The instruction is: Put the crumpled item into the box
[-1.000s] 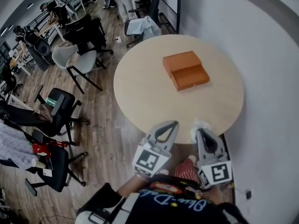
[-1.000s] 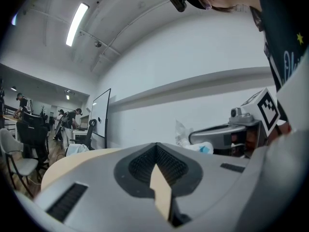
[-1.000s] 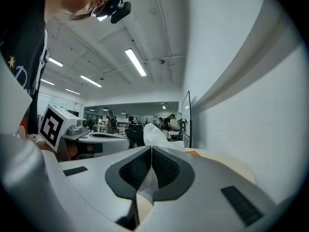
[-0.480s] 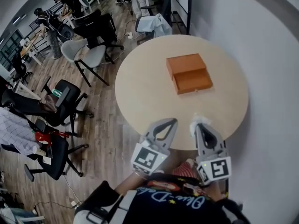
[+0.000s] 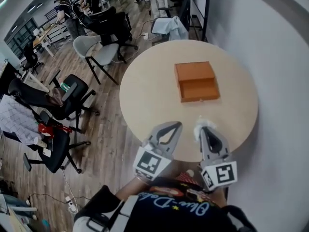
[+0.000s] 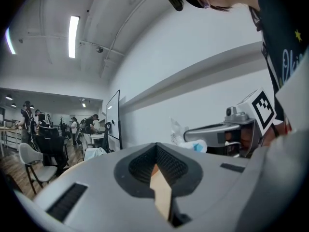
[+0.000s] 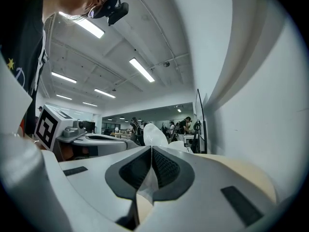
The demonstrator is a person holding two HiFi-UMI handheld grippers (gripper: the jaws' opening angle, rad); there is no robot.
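Note:
An orange box [image 5: 197, 81] lies on the round beige table [image 5: 145, 95], right of centre, its drawer pulled a little toward me. Over the table's near edge my right gripper [image 5: 205, 128] is shut on a crumpled white item [image 5: 203, 125]; in the right gripper view the white crumpled item [image 7: 155, 135] sticks out past the closed jaws. My left gripper [image 5: 175, 126] hovers beside it to the left, jaws closed with nothing between them. In the left gripper view the right gripper [image 6: 190, 144] and the crumpled item [image 6: 179, 132] show against the wall.
Office chairs [image 5: 99, 52] stand on the wooden floor left of the table, with more chairs [image 5: 53, 105] and desks farther back. A white wall [image 5: 270, 57] runs close along the table's right side. A cloth-draped chair [image 5: 175, 28] stands behind the table.
The head view has shifted slightly, so the table and box sit a little lower and more to the right. Both grippers hold much the same pose; the crumpled item stays gripped.

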